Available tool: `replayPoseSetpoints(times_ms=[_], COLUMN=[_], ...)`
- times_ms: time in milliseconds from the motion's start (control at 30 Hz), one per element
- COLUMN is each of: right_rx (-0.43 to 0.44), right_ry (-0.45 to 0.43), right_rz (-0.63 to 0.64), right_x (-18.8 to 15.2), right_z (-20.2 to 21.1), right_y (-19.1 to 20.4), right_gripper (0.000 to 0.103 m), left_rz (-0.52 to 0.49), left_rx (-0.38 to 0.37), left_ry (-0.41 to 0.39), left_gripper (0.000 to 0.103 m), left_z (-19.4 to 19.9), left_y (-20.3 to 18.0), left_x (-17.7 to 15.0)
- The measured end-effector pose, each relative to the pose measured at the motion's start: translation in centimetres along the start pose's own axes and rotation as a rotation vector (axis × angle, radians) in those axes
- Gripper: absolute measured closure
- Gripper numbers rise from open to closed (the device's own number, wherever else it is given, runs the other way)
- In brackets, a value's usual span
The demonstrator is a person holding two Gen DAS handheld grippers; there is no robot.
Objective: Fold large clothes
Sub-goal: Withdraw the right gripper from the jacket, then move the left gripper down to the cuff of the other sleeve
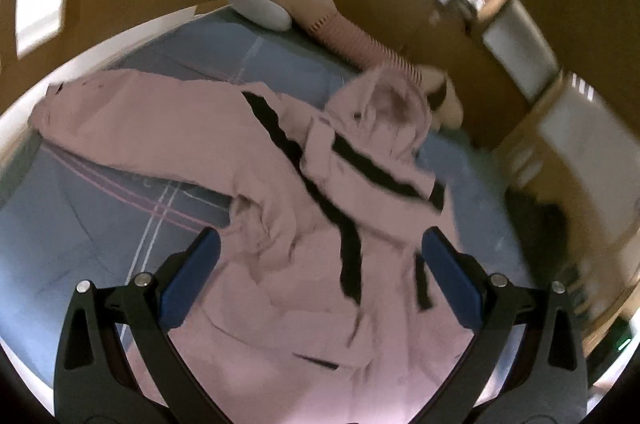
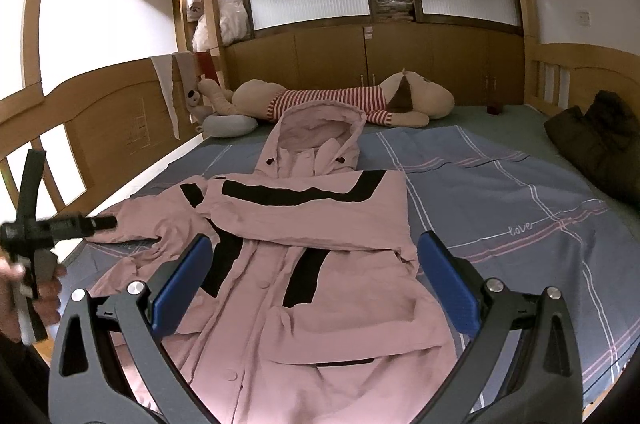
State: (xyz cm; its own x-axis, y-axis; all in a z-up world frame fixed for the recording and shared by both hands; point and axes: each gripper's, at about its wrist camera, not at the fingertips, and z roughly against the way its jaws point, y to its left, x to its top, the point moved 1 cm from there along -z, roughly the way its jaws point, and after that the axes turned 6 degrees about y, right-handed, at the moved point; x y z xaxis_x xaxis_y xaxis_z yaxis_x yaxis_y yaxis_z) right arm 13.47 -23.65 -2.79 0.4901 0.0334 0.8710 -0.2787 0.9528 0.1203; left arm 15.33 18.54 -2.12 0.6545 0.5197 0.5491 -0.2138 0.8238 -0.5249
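Note:
A pink hooded jacket with black stripes lies front up on the blue plaid bed sheet. Its hood points to the far end. One sleeve is folded across the chest; the other sleeve lies out to the left. My right gripper is open and empty above the jacket's lower front. My left gripper is open and empty above the jacket, in a tilted, blurred view. The left tool's body shows at the left edge of the right wrist view, held in a hand.
A large plush dog in a striped shirt and a grey pillow lie at the far end. A dark garment is bunched at the right. Wooden bed rails and panels enclose the bed, with a bunk overhead.

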Motion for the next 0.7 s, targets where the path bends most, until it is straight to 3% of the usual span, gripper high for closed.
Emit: replayPoseSetpoints(times_ms=[33, 100, 167, 333, 467, 533, 633, 700], right_rx=[0.000, -0.001, -0.002, 0.001, 0.015, 0.021, 0.027, 0.034], right_ry=[-0.001, 0.000, -0.001, 0.002, 0.009, 0.011, 0.019, 0.023], right_rz=[0.000, 0.001, 0.000, -0.003, -0.002, 0.000, -0.006, -0.011], right_x=[0.0, 0.0, 0.0, -0.1, -0.3, -0.4, -0.4, -0.4], right_z=[0.0, 0.0, 0.0, -0.2, -0.3, -0.5, -0.7, -0.8], right_y=[0.0, 0.1, 0.1, 0.3, 0.5, 0.6, 0.5, 0.5], right_gripper=[0.001, 0.001, 0.001, 0.001, 0.001, 0.001, 0.001, 0.001], left_rz=[0.032, 0.133, 0.287, 0.570, 0.667, 0.703, 0.774, 0.813], left_rx=[-0.026, -0.155, -0.256, -0.350, -0.464, -0.465, -0.365, -0.348], left_ry=[-0.009, -0.034, -0.066, -0.185, -0.168, -0.167, -0.194, -0.189], left_gripper=[0.002, 0.002, 0.002, 0.002, 0.002, 0.002, 0.002, 0.003], left_z=[0.4, 1.3, 2.0, 3.6, 2.7, 2.2, 1.5, 0.6], left_y=[0.9, 3.9, 8.2, 17.5, 22.0, 24.2, 26.9, 28.2], left_x=[0.6, 1.9, 3.2, 4.7, 5.7, 5.7, 5.4, 4.9])
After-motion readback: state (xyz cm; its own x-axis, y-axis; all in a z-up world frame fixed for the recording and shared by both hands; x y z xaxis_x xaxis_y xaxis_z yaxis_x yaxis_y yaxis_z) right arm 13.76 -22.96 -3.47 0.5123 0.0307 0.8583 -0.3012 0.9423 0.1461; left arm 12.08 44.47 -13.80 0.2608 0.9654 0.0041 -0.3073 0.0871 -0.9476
